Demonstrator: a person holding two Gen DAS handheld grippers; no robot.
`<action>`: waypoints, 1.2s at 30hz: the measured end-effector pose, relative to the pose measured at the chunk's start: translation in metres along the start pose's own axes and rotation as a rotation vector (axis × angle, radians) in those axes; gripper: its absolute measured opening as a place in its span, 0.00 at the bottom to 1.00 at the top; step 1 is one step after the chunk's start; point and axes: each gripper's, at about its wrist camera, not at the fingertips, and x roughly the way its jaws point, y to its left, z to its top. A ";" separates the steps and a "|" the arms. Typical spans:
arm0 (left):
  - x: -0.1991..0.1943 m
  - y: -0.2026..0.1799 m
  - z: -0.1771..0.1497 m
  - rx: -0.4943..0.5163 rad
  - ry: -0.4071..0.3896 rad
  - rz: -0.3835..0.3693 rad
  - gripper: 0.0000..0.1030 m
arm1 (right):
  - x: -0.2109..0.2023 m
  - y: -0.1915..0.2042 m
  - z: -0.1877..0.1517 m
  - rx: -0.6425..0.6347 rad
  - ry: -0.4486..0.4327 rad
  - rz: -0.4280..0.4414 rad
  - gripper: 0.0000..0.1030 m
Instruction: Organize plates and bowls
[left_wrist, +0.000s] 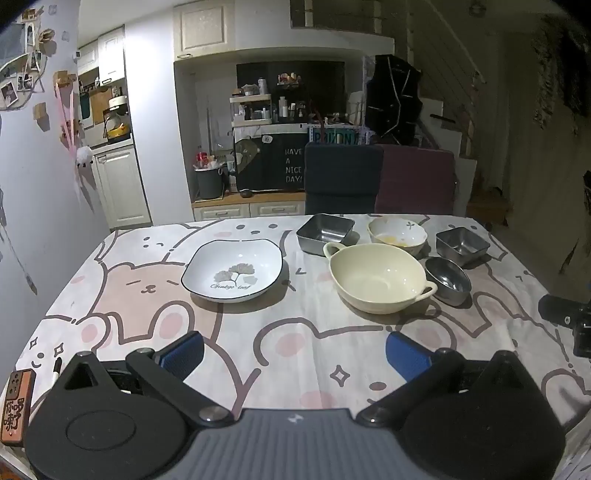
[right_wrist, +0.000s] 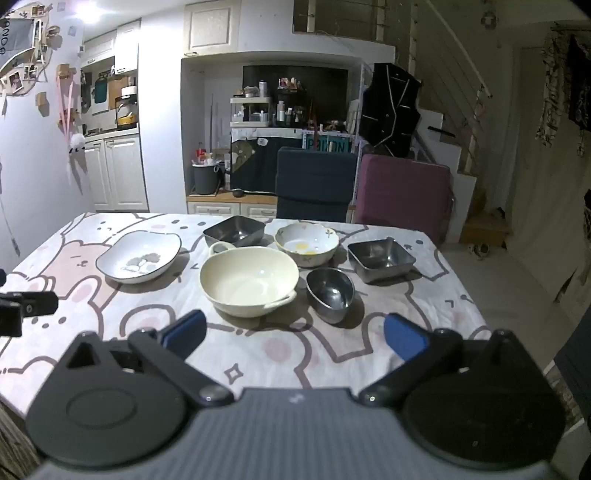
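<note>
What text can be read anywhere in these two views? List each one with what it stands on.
"HAVE A NICE DAY!" on the black cloth behind the chairs.
"Ginkgo leaf" on the white leaf plate.
Large letters on the teal sign: partly hidden, not readable.
Characters on the orange tag at the table's near left edge: too blurred to read.

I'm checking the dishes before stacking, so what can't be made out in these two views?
- Round steel bowl: near wall partly hidden by cream handled bowl, left wrist view.
- Yellow residue in floral white bowl: too small to identify, both views.
- Script on white square plate: blurred, right wrist view.
</note>
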 end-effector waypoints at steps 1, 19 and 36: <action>0.000 0.000 0.000 0.000 -0.002 0.001 1.00 | 0.000 0.000 0.000 -0.002 0.001 -0.001 1.00; 0.001 -0.001 -0.002 -0.008 0.011 -0.004 1.00 | 0.002 0.003 0.001 -0.003 0.012 -0.002 1.00; 0.004 -0.001 -0.003 -0.008 0.017 -0.011 1.00 | 0.003 0.002 0.001 -0.005 0.015 0.002 1.00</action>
